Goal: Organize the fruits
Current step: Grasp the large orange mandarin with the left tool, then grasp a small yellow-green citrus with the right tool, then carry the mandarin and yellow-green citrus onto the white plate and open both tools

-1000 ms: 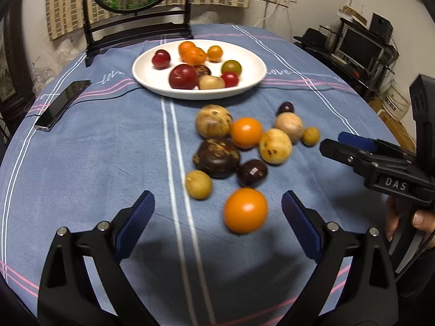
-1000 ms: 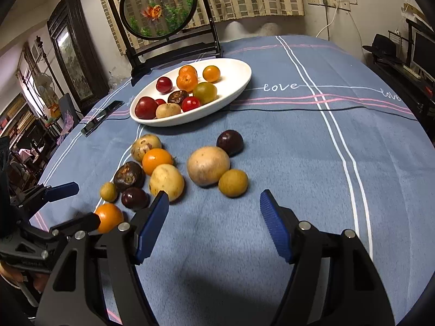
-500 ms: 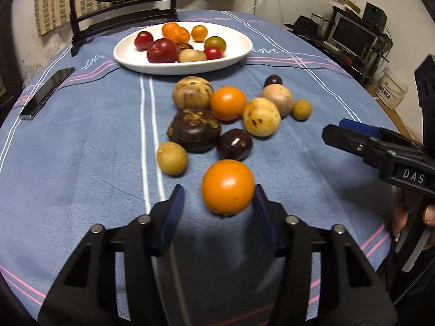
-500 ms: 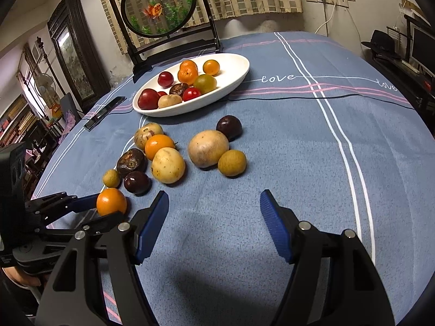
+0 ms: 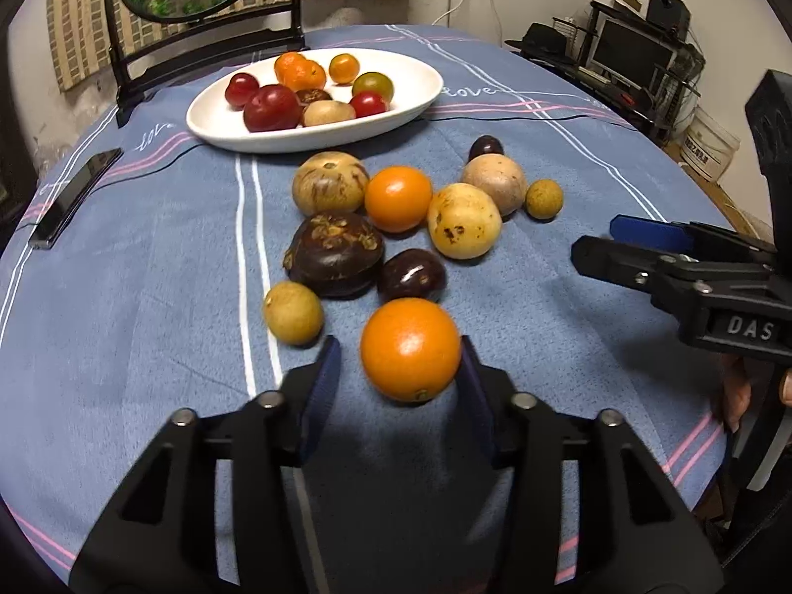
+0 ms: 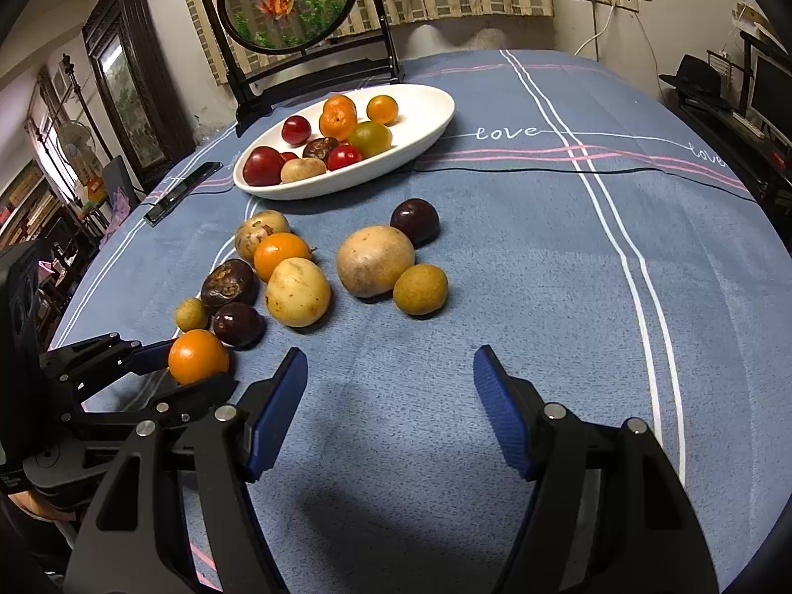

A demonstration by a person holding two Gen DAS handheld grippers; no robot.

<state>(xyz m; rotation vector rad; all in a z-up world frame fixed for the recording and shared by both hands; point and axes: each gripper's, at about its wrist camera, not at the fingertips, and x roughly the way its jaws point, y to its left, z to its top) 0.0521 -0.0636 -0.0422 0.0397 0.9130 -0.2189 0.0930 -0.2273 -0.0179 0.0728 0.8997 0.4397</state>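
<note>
Down at 6 o'clock in the left wrist view, the left gripper [image 5: 401,371] has its two blue pads around an orange [image 5: 410,349]. The right pad touches the orange, the left pad sits a little apart from it, so I cannot tell if the jaws pinch it yet. Just past the orange, toward 12 o'clock, lie a small dark plum [image 5: 412,277], a big dark brown fruit [image 5: 335,253] and a little yellow fruit [image 5: 292,313]. Farther on sit a second orange [image 5: 398,199], a spotted yellow fruit [image 5: 464,221] and a few more round ones, close together on the blue tablecloth [image 5: 148,307]. A white plate [image 5: 420,94] with red, orange and green fruits sits at 12 o'clock. A black phone [image 5: 74,198] lies at 9 o'clock. The right gripper [image 5: 633,247] pokes in from 3 o'clock.

Now the right wrist view — the right gripper [image 6: 388,416] is at 6 o'clock with its jaws spread wide, and only tablecloth [image 6: 519,272] between them. The left gripper [image 6: 183,366] is at 8 o'clock with the orange [image 6: 198,356] between its pads. The loose fruits lie from 9 to 12 o'clock, with a big tan one [image 6: 375,260] near the middle. The plate [image 6: 425,133] sits behind them — near 11 o'clock.
</note>
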